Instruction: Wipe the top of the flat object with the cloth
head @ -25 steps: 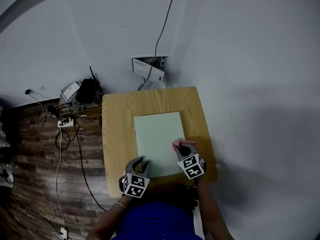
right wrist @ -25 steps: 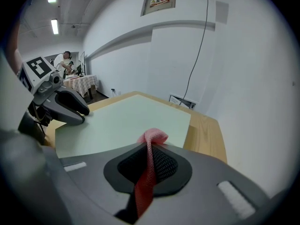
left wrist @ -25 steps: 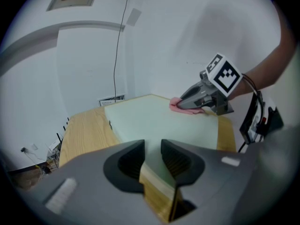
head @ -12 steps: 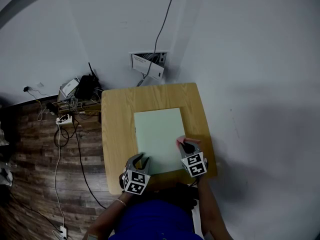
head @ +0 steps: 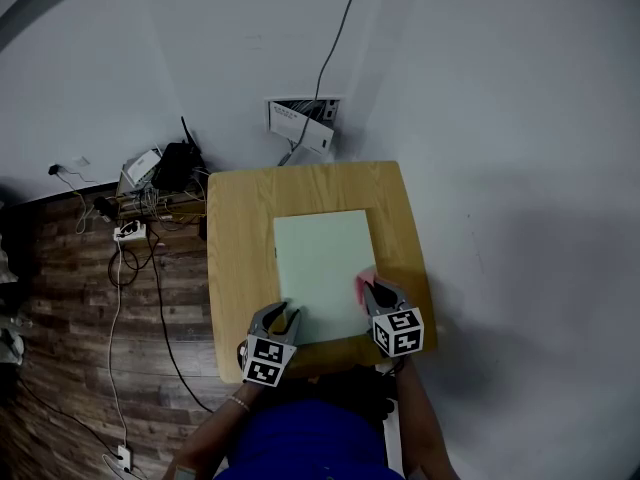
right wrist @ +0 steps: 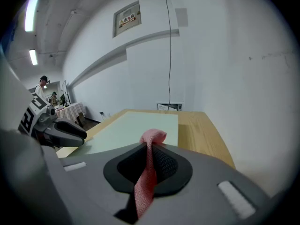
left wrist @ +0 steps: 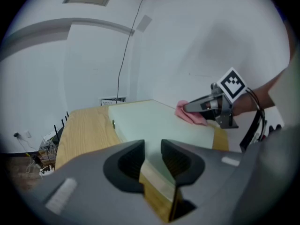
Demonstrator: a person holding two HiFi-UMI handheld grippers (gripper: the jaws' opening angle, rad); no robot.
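A pale green flat board (head: 322, 268) lies on a small wooden table (head: 240, 258). My right gripper (head: 378, 290) is shut on a pink cloth (head: 364, 282) at the board's right edge, near its front corner. In the right gripper view the cloth (right wrist: 149, 146) runs up between the jaws and folds over above the board (right wrist: 131, 125). My left gripper (head: 279, 316) hovers at the board's near left corner. Its jaws (left wrist: 152, 150) stand a little apart, with only the board (left wrist: 150, 118) and the table edge showing in the gap. It also sees the right gripper (left wrist: 185, 108) and cloth (left wrist: 191, 116).
A wall box with papers and a hanging cable (head: 300, 123) sits behind the table. A router, power strips and tangled cables (head: 150, 183) lie on the wooden floor to the left. A white wall (head: 520, 218) runs close along the table's right side.
My right gripper has shifted slightly toward the board's right edge with the cloth and rolled its wrist. The left gripper has stayed at the near left corner.
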